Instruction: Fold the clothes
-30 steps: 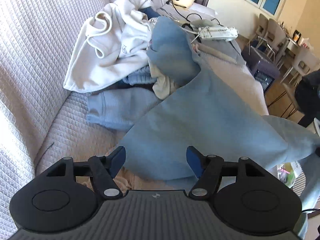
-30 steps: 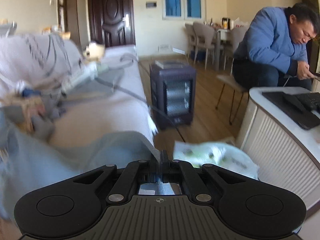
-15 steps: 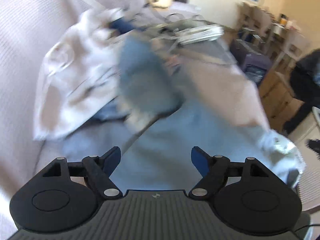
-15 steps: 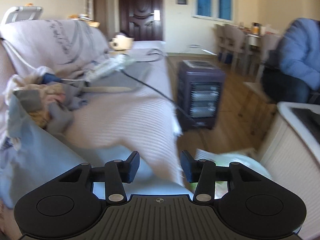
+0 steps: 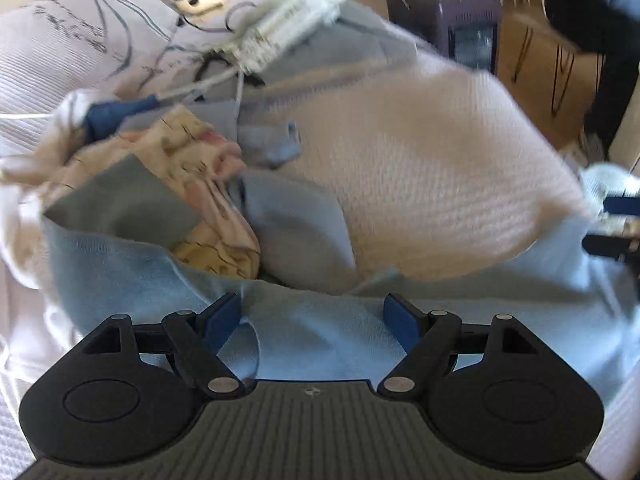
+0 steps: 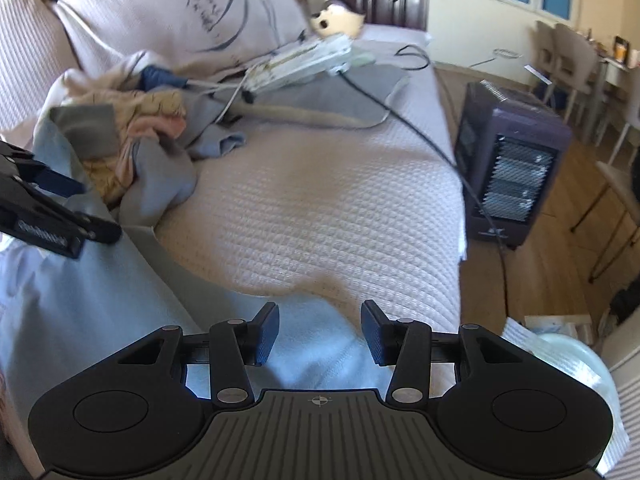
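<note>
On the sofa (image 6: 320, 208), covered with a pale waffle-weave throw, a light blue garment (image 6: 80, 300) lies spread across the near part of the seat, its cloth reaching under both grippers. From the left wrist view the same blue garment (image 5: 312, 328) fills the foreground, with a slit or folded edge showing just inside the left pad.

The left gripper (image 5: 314, 316) hangs over this cloth with its fingers (image 5: 220, 318) spread wide; the blue pads stand clear of each other and nothing is pinched between them. The right gripper (image 6: 319, 334) points down at the garment's edge near the front of the seat, its fingers (image 6: 267, 332) parted about halfway and gripping nothing, though the blue cloth lies beneath the gap. At the left border of the right wrist view the other gripper (image 6: 44, 212) shows over the garment.

Behind the blue garment sits a heap of other clothes (image 6: 132, 128): a cream patterned piece, a grey piece and some paler blue fabric. Farther back lie a white power strip (image 6: 304, 60) with cables and a grey mat (image 6: 340, 96). Beside the sofa, on the wooden floor, stands a dark heater (image 6: 508, 160).
</note>
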